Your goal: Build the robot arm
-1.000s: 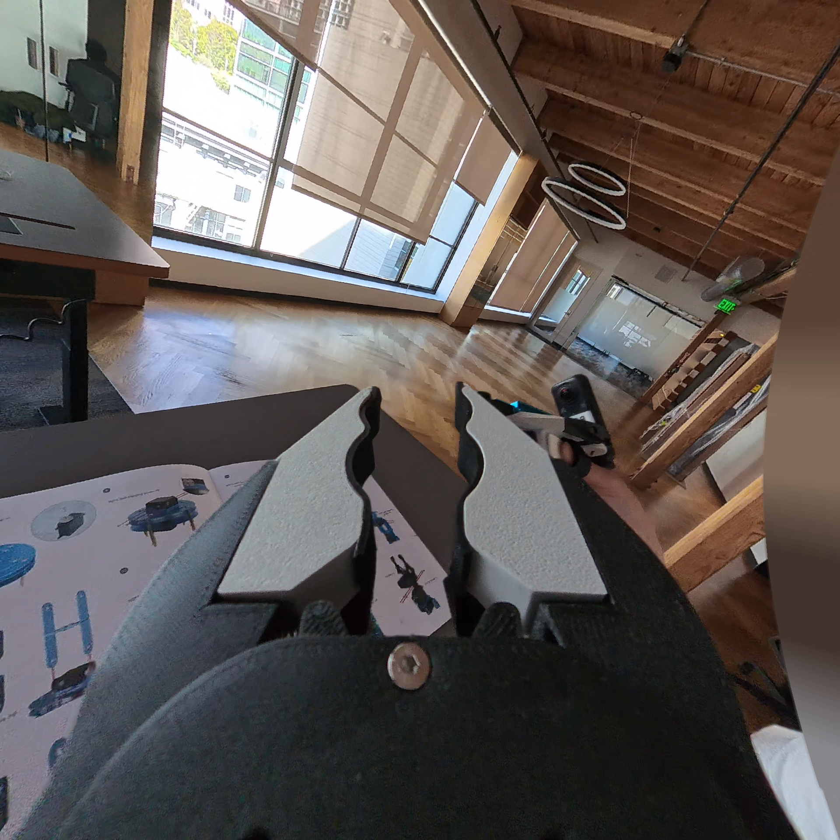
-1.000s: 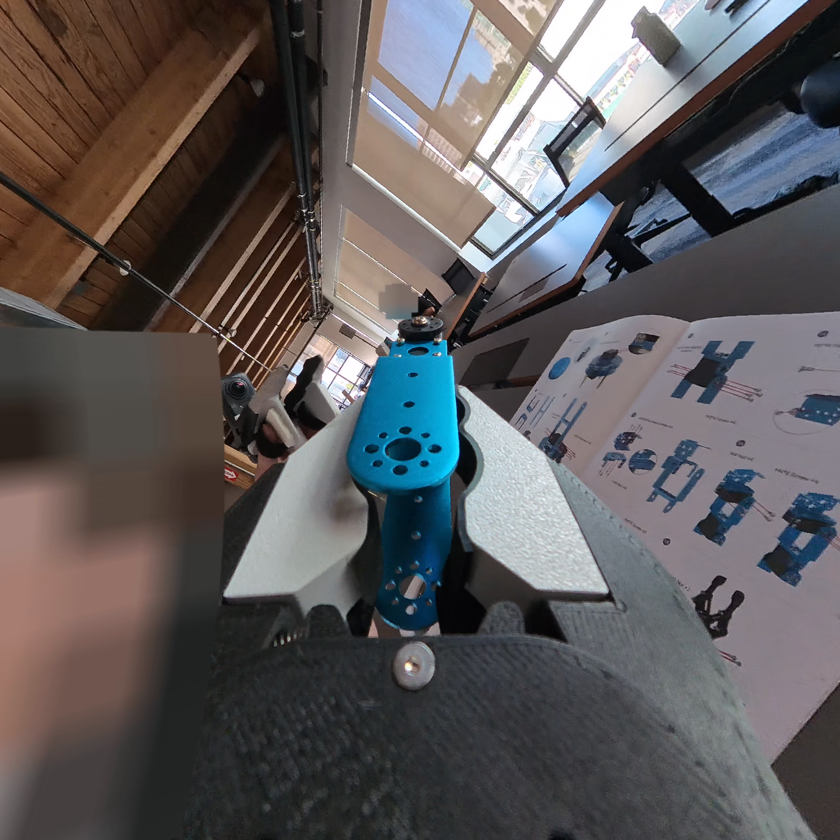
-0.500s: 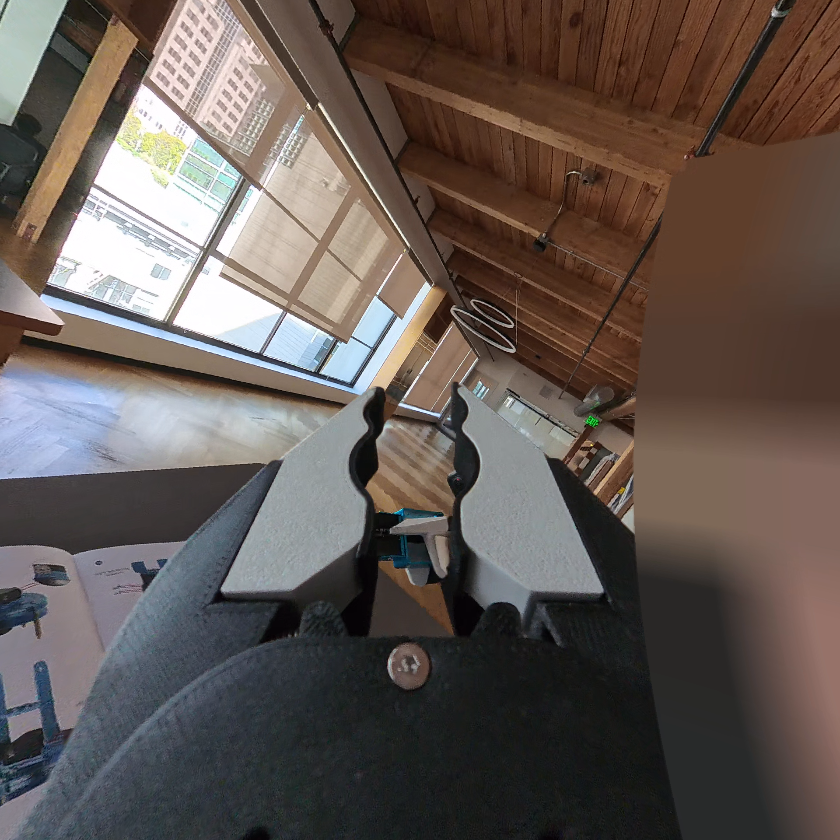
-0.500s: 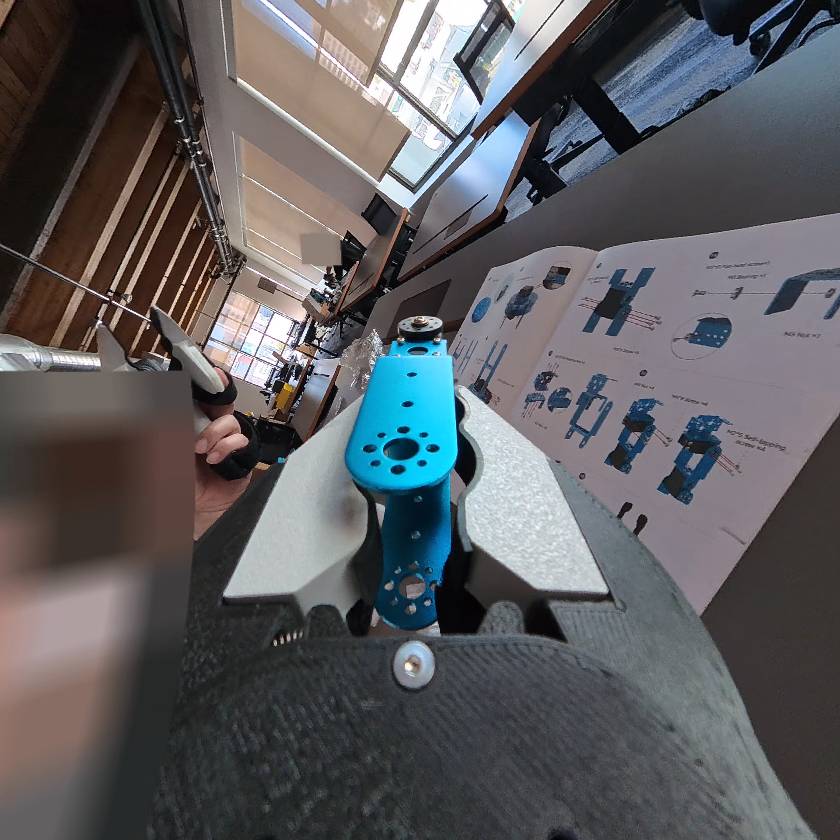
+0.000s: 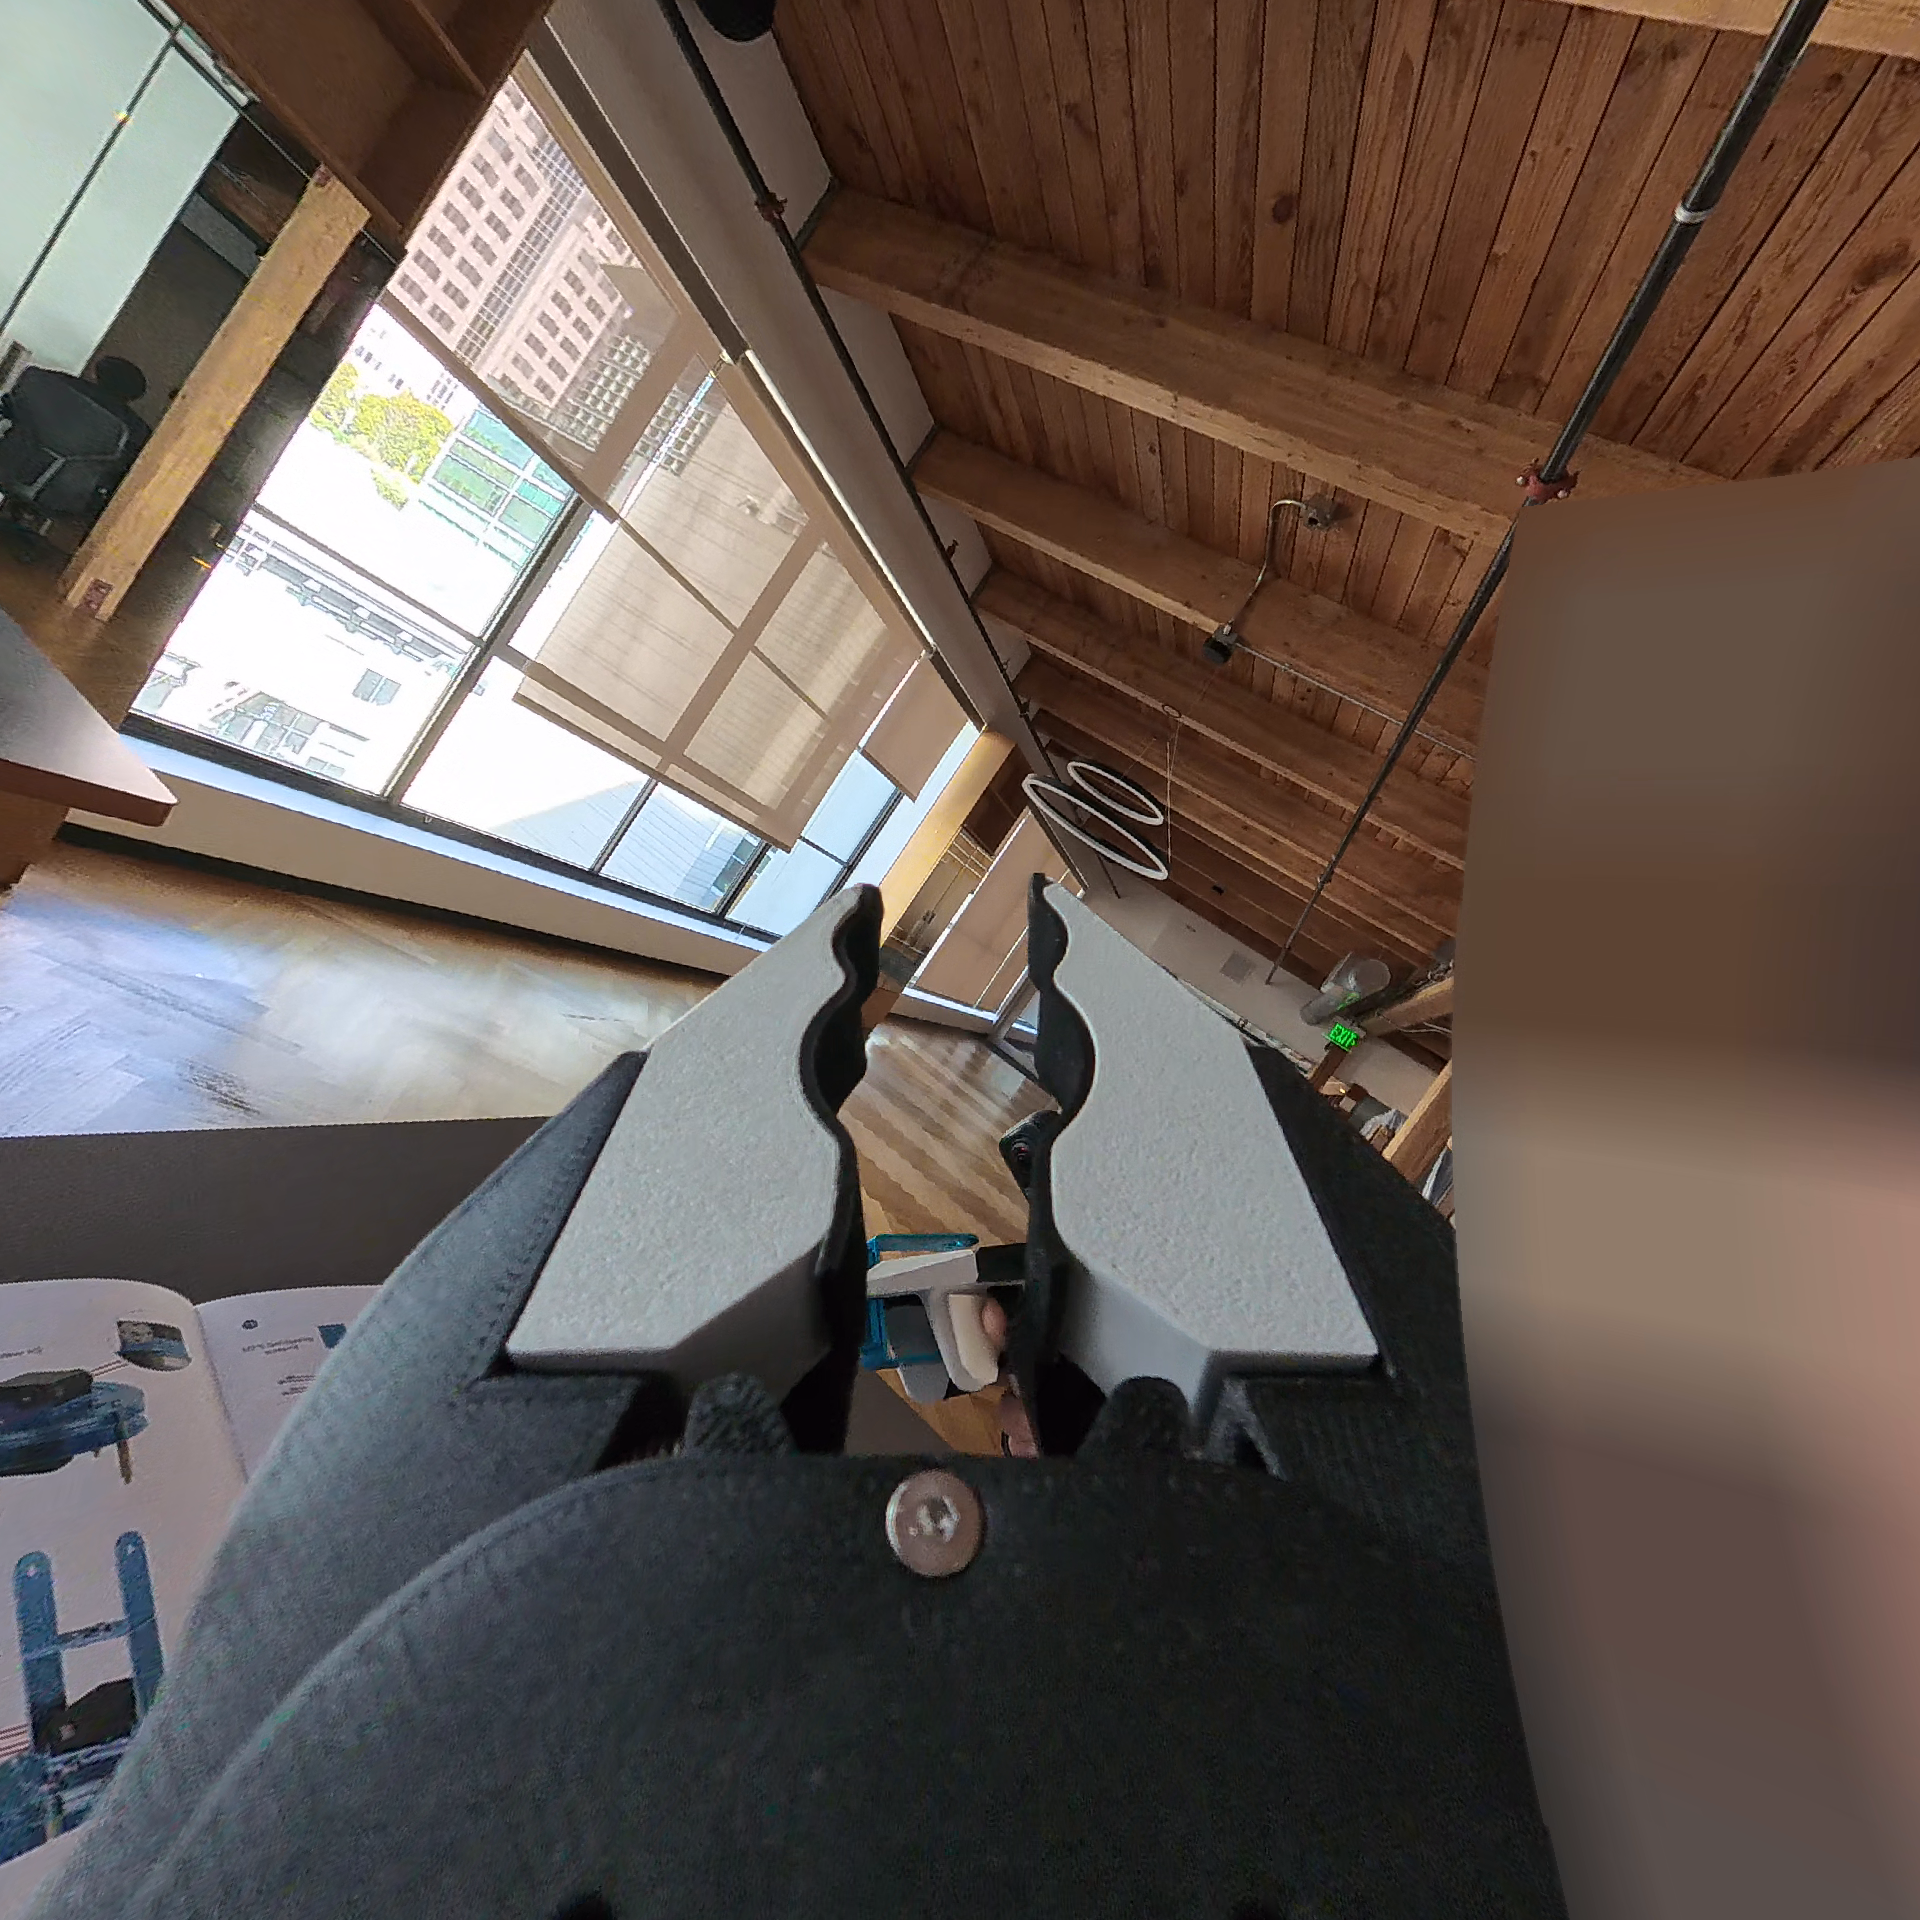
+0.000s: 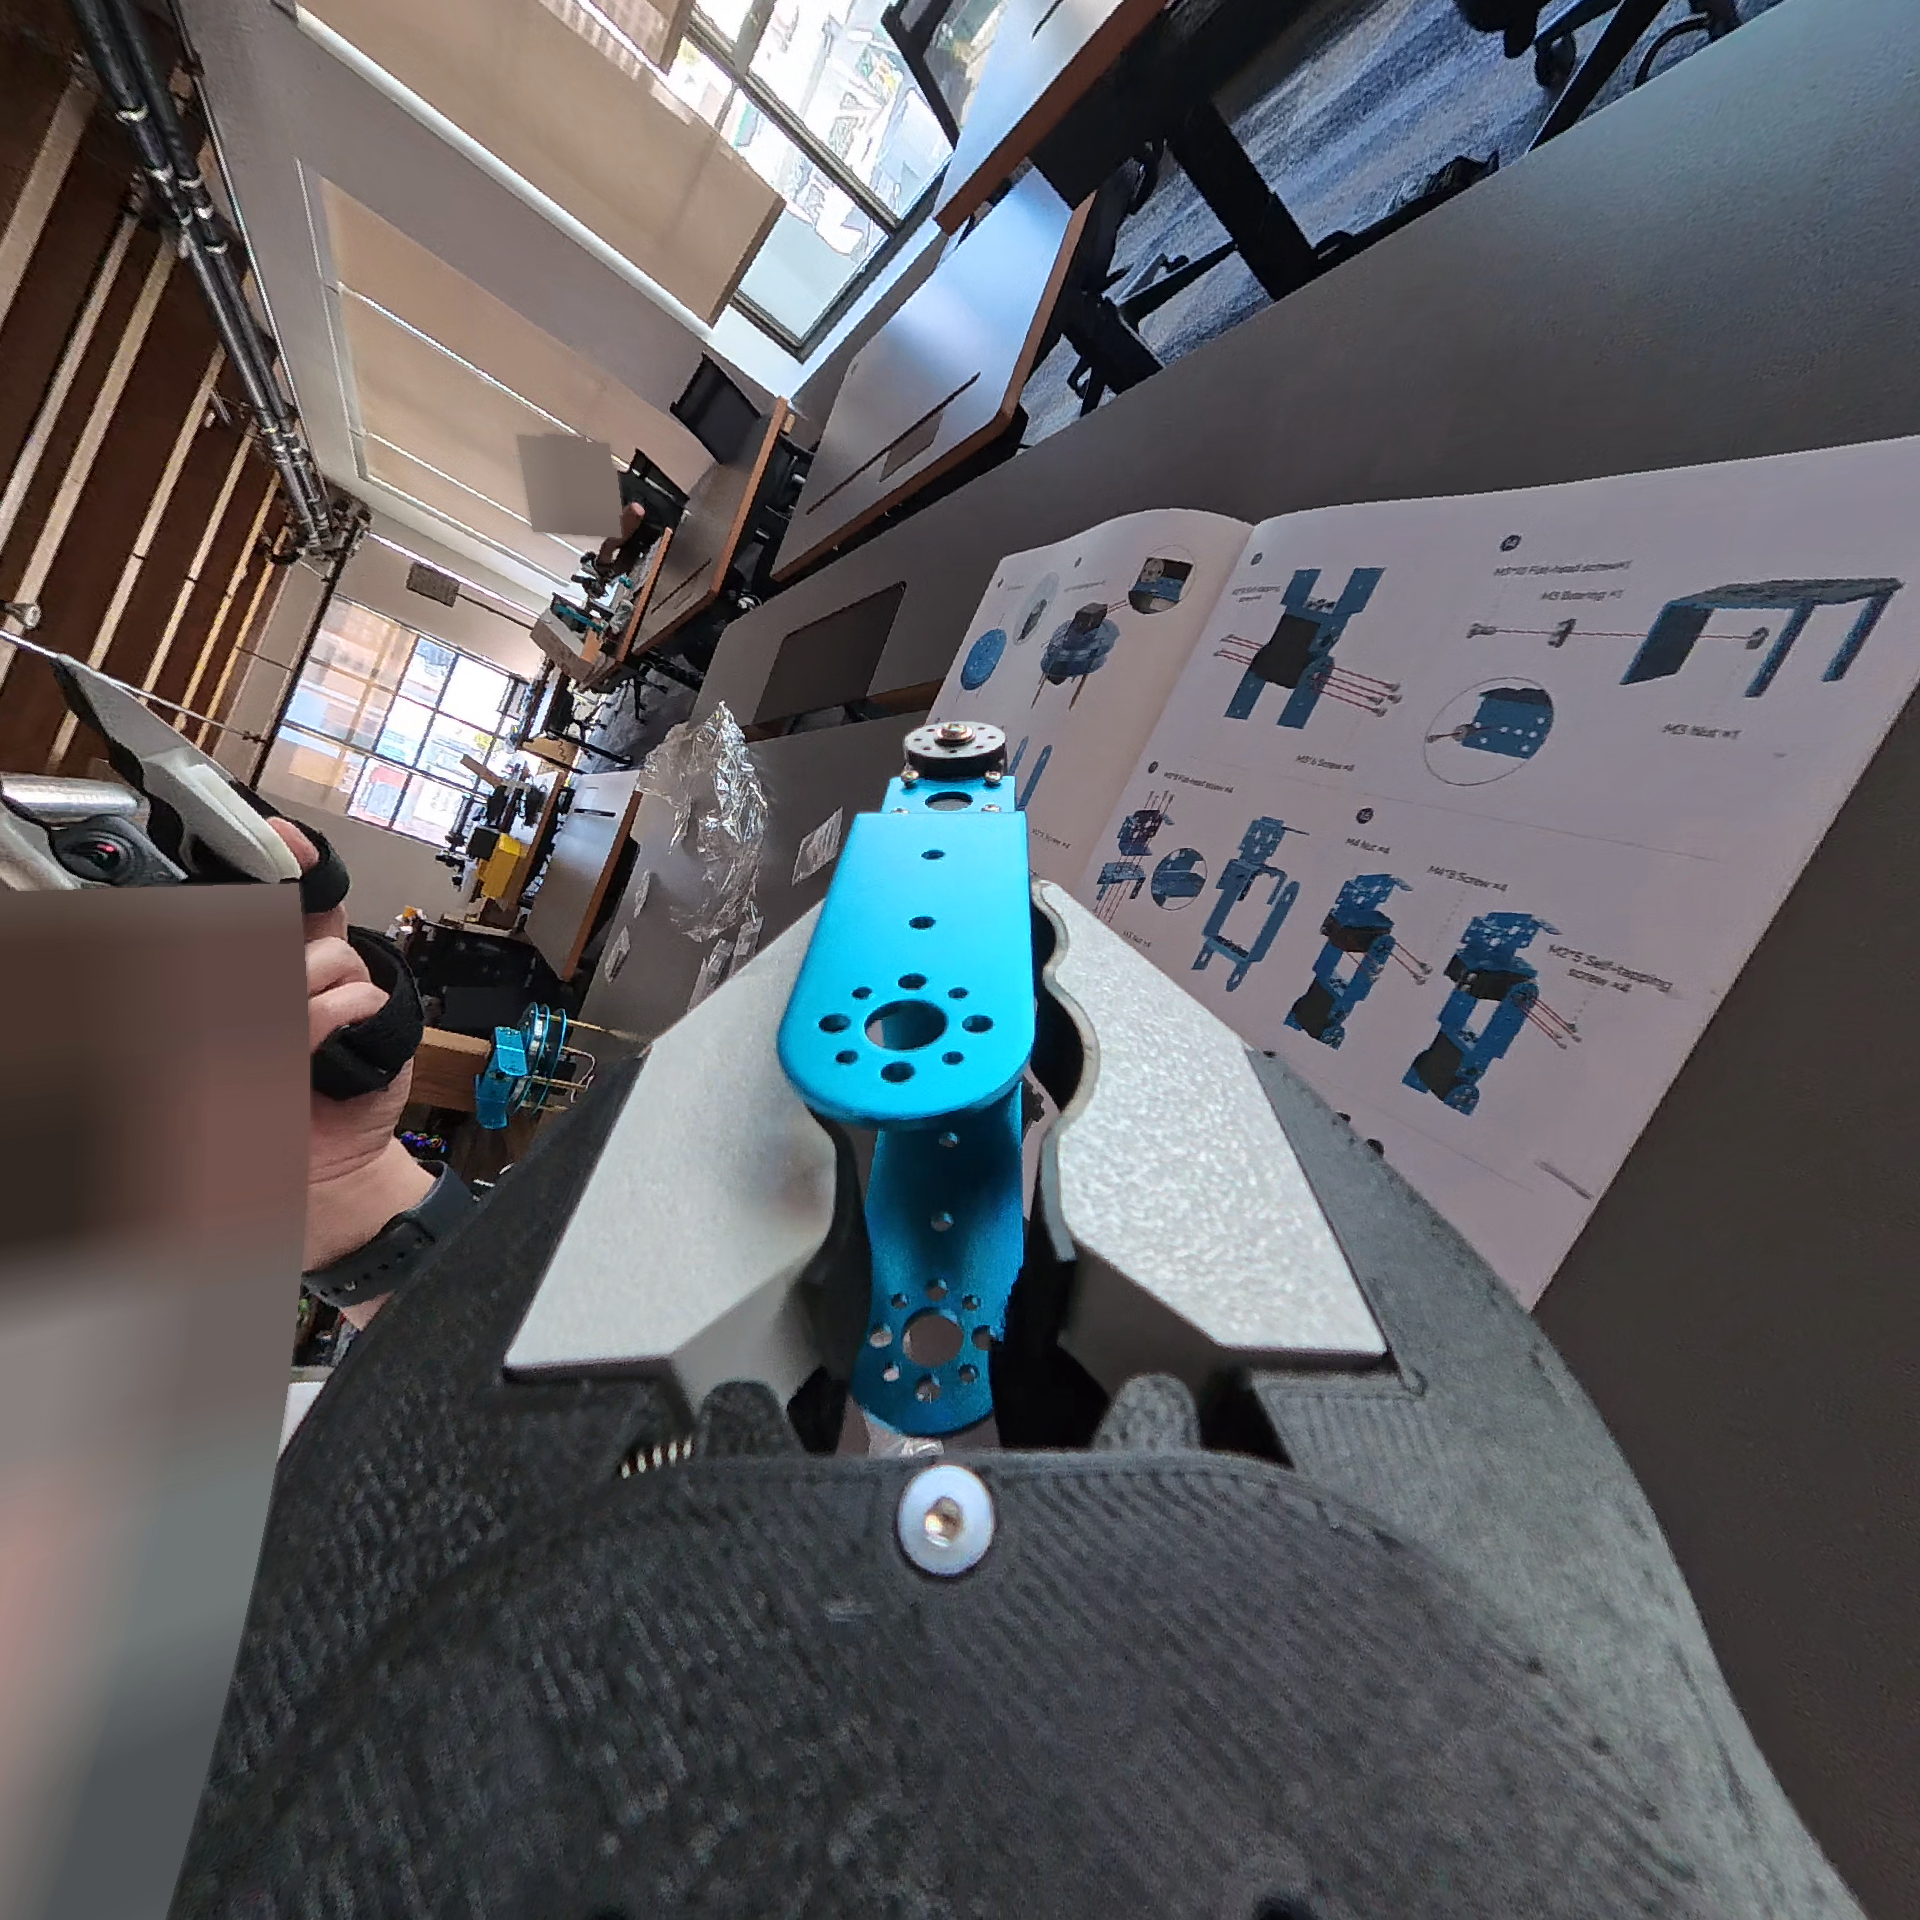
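My right gripper [image 6: 940,894] clamps a blue bracket [image 6: 914,1023] jutting forward past its tips; my left gripper [image 5: 954,914] hangs parted, empty.

Printed across the open white booklet [image 6: 1538,935] on the dark table [image 6: 1558,364]: short captions in small dark type beside blue part drawings, with circled step numbers at the panel corners (sharp enough to read in the right wrist view, too small in the left wrist view). Far off under the wooden ceiling [image 5: 1351,208], glowing green on a small lit sign [image 5: 1343,1034]: one short word.
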Demonstrator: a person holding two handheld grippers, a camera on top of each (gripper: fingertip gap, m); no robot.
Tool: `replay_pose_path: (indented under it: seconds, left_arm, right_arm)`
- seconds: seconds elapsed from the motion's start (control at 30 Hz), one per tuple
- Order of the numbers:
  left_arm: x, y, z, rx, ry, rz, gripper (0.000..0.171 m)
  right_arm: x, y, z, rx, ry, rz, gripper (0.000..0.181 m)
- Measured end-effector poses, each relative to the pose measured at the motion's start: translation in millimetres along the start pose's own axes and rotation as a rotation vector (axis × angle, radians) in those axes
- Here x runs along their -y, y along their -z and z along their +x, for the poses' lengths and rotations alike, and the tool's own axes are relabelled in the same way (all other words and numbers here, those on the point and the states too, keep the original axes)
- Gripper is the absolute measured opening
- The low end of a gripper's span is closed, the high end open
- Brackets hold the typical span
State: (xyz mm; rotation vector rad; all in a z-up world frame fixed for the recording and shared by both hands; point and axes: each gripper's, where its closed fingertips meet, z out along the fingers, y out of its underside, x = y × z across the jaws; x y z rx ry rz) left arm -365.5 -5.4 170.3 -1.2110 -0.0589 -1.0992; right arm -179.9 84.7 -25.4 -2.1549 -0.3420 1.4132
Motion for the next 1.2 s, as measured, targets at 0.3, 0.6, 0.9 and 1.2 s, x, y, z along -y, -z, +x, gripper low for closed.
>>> replay_pose_path:
  seconds: [0.3,0.6,0.9,1.2]
  left_arm:
    - [-7.4,-5.9,-1.1,-0.021,0.037,-0.02,0.027]
    - [-5.0,-4.8,-0.9,-0.025,0.04,-0.006,0.026]
    - [-6.1,-6.1,-0.7,-0.036,0.057,-0.007,0.026]
    - [-5.5,-5.9,0.2,-0.039,0.06,-0.005,0.026]
  right_arm:
    - [-3.5,-5.3,0.0,-0.001,0.013,-0.025,0.029]
    - [-5.0,-5.6,1.4,-0.015,0.033,-0.037,0.028]
    - [-10.6,-8.2,11.9,-0.068,0.034,-0.071,0.028]
    - [-14.4,-8.9,15.6,-0.095,0.032,-0.093,0.029]
